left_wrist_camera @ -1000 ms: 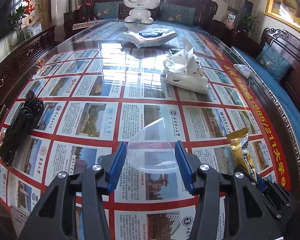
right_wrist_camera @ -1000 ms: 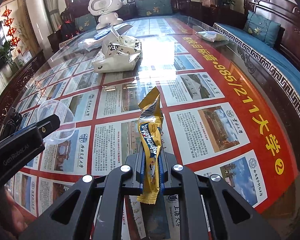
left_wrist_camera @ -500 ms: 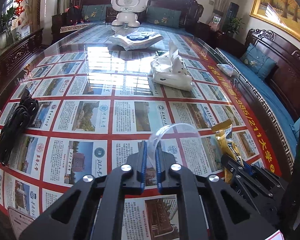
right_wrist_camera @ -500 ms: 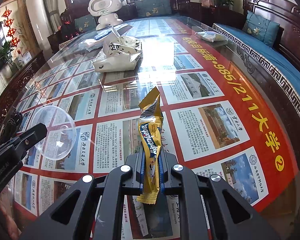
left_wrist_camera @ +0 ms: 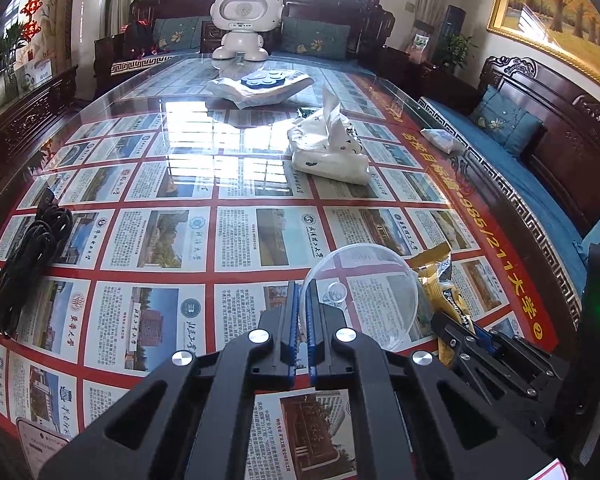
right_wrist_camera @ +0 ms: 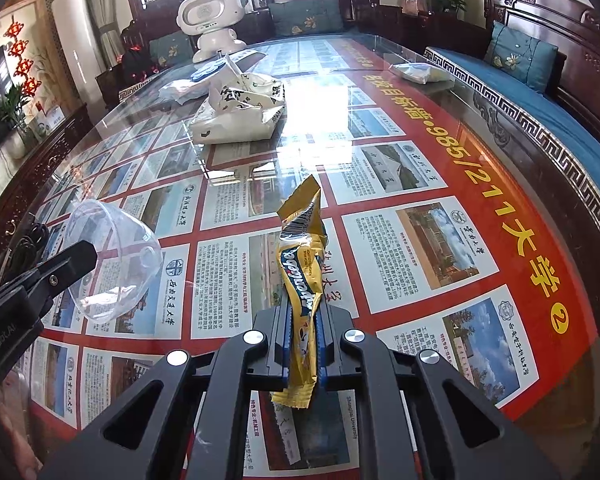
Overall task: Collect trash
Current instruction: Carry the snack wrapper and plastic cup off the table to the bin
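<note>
Left wrist view: our left gripper is clamped on the clear plastic cup rim, lifted near the table's right edge. Our right gripper pinches the yellow snack wrapper. Beyond: tissue pack, white robot toy; black cable at left edge.

My left tongs and right tongs are matte black plastic frames with triangular cut-outs, silver round screws and ribbed blue pads.
</note>
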`<state>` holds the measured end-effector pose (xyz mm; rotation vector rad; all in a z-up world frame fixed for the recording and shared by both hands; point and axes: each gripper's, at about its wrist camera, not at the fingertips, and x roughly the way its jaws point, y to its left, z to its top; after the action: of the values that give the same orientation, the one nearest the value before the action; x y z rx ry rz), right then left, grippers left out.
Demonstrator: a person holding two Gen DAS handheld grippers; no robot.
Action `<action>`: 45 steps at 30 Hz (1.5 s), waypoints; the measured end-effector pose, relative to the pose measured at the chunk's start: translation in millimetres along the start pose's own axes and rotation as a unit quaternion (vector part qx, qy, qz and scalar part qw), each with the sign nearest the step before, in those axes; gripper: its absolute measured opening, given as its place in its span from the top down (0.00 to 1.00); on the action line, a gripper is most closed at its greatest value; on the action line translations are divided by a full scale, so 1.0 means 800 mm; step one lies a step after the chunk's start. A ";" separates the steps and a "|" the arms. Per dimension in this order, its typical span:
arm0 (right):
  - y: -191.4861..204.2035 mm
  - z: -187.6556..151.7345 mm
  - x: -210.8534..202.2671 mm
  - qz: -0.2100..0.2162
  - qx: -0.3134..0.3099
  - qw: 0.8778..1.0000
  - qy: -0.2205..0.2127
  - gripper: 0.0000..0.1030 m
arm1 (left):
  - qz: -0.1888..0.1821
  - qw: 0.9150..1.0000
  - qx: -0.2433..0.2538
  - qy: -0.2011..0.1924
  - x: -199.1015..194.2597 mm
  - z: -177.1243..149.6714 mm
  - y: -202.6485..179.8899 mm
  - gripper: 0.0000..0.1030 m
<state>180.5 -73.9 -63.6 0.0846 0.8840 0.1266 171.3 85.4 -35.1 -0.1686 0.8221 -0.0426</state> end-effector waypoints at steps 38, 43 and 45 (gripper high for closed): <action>-0.142 -0.287 -0.367 -0.065 0.112 0.981 -0.147 0.92 | -0.244 0.944 0.212 0.066 -0.152 -0.251 -0.250 0.96; -0.172 -0.353 -0.398 -0.110 0.158 0.972 -0.136 0.92 | -0.276 0.922 0.259 0.085 -0.171 -0.306 -0.282 0.96; -0.182 -0.375 -0.401 -0.133 0.171 0.968 -0.124 0.92 | -0.282 0.914 0.276 0.090 -0.174 -0.322 -0.291 0.96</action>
<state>-242.8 -257.8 -25.8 0.2971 0.6525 -0.2844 -105.5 -163.9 -67.9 0.1411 0.8927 -0.8402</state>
